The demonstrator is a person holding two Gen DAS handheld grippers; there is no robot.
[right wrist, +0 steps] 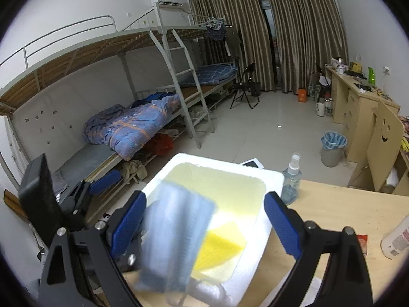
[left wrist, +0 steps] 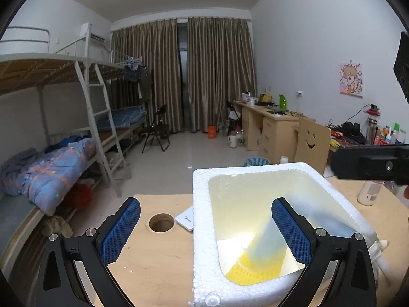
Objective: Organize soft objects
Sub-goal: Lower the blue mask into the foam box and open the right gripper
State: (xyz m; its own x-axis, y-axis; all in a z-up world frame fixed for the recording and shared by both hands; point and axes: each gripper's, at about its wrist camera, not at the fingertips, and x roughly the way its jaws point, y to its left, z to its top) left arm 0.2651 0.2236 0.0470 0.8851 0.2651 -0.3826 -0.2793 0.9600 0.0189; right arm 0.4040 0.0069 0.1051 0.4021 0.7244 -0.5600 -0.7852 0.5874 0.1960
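Note:
A white foam box [left wrist: 202, 217] stands on the wooden table, also in the right wrist view [right wrist: 273, 179]. A yellow sponge cloth [left wrist: 255, 268] lies on its floor [right wrist: 219, 243]. A light blue face mask [right wrist: 173, 235], blurred, hangs between the open fingers of my right gripper [right wrist: 204, 225] over the box's near left edge; it touches neither pad that I can see. In the left wrist view the mask [left wrist: 268, 235] shows as a pale blue blur inside the box. My left gripper [left wrist: 205, 227] is open, astride the box's left wall.
A round cable hole [left wrist: 161, 222] and a white tablet [left wrist: 185, 220] lie left of the box. A spray bottle [right wrist: 292, 179] stands behind it, a white bottle [right wrist: 396, 240] at the right. Bunk beds, a chair and desks fill the room beyond.

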